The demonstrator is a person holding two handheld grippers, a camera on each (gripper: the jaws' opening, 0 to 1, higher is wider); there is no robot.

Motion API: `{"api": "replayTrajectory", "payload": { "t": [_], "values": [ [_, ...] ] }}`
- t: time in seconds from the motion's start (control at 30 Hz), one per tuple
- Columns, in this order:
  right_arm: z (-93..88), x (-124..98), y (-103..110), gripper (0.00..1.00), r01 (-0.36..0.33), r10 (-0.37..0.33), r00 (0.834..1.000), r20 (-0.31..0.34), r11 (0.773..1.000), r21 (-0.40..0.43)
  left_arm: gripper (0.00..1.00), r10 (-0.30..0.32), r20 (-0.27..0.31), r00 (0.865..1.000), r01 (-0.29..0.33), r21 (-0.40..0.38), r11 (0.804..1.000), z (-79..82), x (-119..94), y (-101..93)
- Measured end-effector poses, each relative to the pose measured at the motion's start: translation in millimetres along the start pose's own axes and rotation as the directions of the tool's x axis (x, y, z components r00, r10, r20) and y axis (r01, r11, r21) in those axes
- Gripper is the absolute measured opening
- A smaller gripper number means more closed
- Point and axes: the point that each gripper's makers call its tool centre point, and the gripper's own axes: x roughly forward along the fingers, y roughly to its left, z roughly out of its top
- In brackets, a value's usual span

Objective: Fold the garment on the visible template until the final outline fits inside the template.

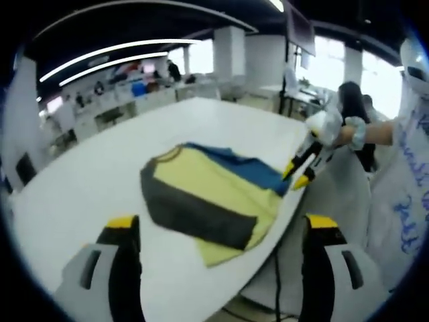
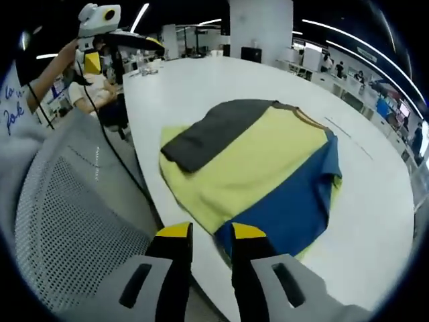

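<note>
- the garment (image 1: 214, 194) (image 2: 261, 168) lies flat on the white surface (image 1: 87, 181) (image 2: 221, 77), at the edge nearest the person, partly folded into a rough rectangle.
- it has three colours: a yellow middle, a dark grey part folded over one end, and a blue part along the other side.
- in the left gripper view the grey part lies nearest the camera and the blue part on the far side; one yellow corner reaches the surface edge and seems to hang slightly over it.
- in the right gripper view the blue part lies nearest the camera, and the grey part lies toward the far left end.
- no template outline can be made out on the surface around the garment.
- the right gripper (image 2: 204, 231) (image 1: 299, 173) is at the blue corner by the surface edge; its yellow-tipped jaws are nearly together with a thin gap, and whether cloth is between them cannot be told.
- in the left gripper view that gripper reaches in from the right, held by a gloved hand (image 1: 328, 127), its tips at the blue edge of the garment.
- the left gripper (image 1: 221, 221) (image 2: 100, 30) is held back from the garment, its jaws spread wide and holding nothing.
- in the right gripper view it appears raised at the upper left, well apart from the garment.
- a mesh chair back (image 2: 74, 221) stands beside the surface edge.
- more white tables and people are far back in the room.
</note>
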Motion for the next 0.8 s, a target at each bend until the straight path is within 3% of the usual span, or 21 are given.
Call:
{"api": "replayTrajectory", "payload": {
  "t": [0.17,0.27,0.8],
  "values": [
    [-6.4,11,3,0.21,-0.031,0.031,0.999,-0.026,1.000,-0.001,0.94,0.006,-0.008,1.000,-0.006,-0.012,1.000,-1.8,2,1.2],
    [-12.3,15,-1,0.20,-0.030,0.029,0.998,-0.060,0.999,-0.022,0.94,0.007,-0.015,1.000,-0.008,-0.017,1.000,-3.5,3,1.9],
    [-23.2,29,-13,0.13,-0.032,0.027,0.993,-0.118,0.998,-0.044,0.92,0.004,-0.028,1.000,-0.005,-0.050,0.999,-6.6,7,4.1]
  ]
}}
